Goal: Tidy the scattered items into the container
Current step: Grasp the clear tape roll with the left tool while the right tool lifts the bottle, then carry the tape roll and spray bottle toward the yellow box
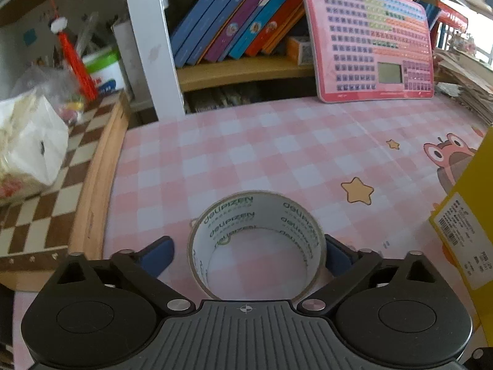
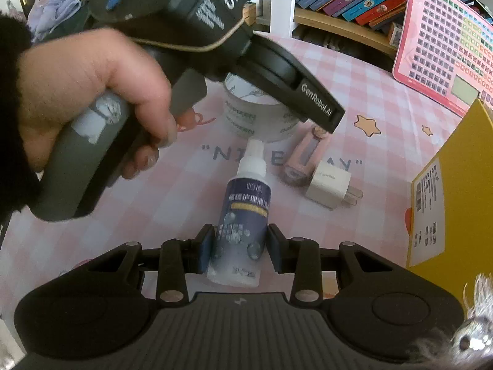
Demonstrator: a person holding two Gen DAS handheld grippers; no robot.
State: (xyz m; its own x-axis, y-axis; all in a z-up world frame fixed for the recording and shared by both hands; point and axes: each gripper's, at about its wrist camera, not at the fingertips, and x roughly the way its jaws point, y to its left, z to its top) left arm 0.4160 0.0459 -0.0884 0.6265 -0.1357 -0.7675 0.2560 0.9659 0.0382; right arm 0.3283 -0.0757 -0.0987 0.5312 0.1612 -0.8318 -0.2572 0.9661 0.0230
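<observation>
Left gripper [image 1: 248,254]: jaws wide, set around a roll of clear tape [image 1: 257,240] standing on its edge ring on the pink checked worktop [image 1: 246,154]. Right blue pad [image 1: 337,257] just at the roll's wall, left pad [image 1: 160,254] a little apart from it; no firm press visible.

Right gripper [image 2: 240,246]: jaws narrow, clamped on a small spray bottle [image 2: 243,225] lying on the worktop, white cap pointing away from the gripper. Beyond the bottle, to the gripper's right: a pink tube-like item [image 2: 303,157] and, touching it, a white charger plug [image 2: 329,188]. Further ahead, the same tape roll under the left hand's tool [image 2: 197,30], held by a hand [image 2: 89,92].

Yellow container [image 2: 456,191] to the far right of both grippers; only its outer wall with a label visible, contents cannot be seen.
</observation>
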